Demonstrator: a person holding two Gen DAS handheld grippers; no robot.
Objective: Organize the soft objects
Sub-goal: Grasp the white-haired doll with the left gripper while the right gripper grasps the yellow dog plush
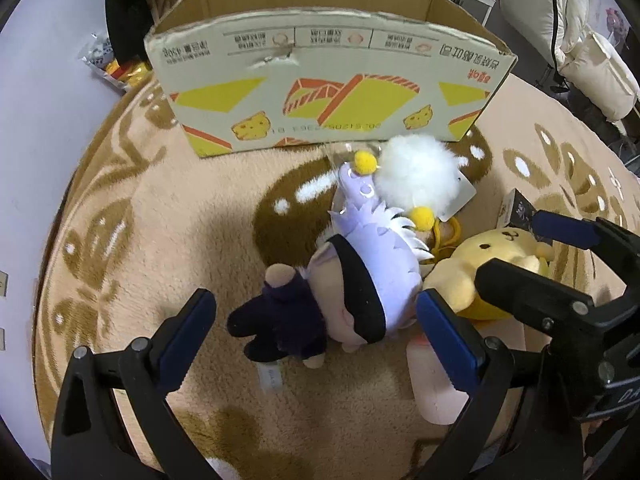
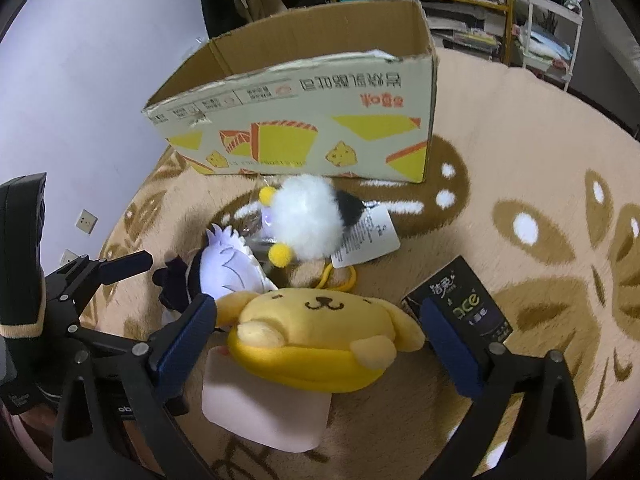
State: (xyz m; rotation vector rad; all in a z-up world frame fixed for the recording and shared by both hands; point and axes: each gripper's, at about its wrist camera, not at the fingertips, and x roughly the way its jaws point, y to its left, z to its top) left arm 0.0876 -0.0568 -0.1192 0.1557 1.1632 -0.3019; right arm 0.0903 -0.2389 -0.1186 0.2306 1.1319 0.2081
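Left wrist view: my left gripper is spread wide, jaws either side of the purple-haired doll, which lies on the rug in front of the cardboard box. Not pinching yet. Doll looks light and squashy, w/ a fat stuffed head and a thin dark body, so I'd take it across the head, where there's bulk to bite on; limbs would just slip out. Behind it, nearer the box, sits the white fluffy ball w/ yellow pompoms, touching the doll's hair. Right gripper comes in from the right over the yellow dog plush.

Hard to read here: the pink pad is half under my right-hand finger, and I can't tell what it is. Inside of the box isn't visible.

Right wrist view: right gripper is spread too, jaws flanking the yellow dog plush, nothing squeezed. Plush rests on the pink pad; soft, light, prob compresses a lot, so grab mid-body, not the floppy ears. Its yellow loop could snag the ball's paper tag. Black carton sits just beside my right finger, stiff, not part of the soft lot imo. Doll is mostly hidden behind the dog; box interior only partly shows.
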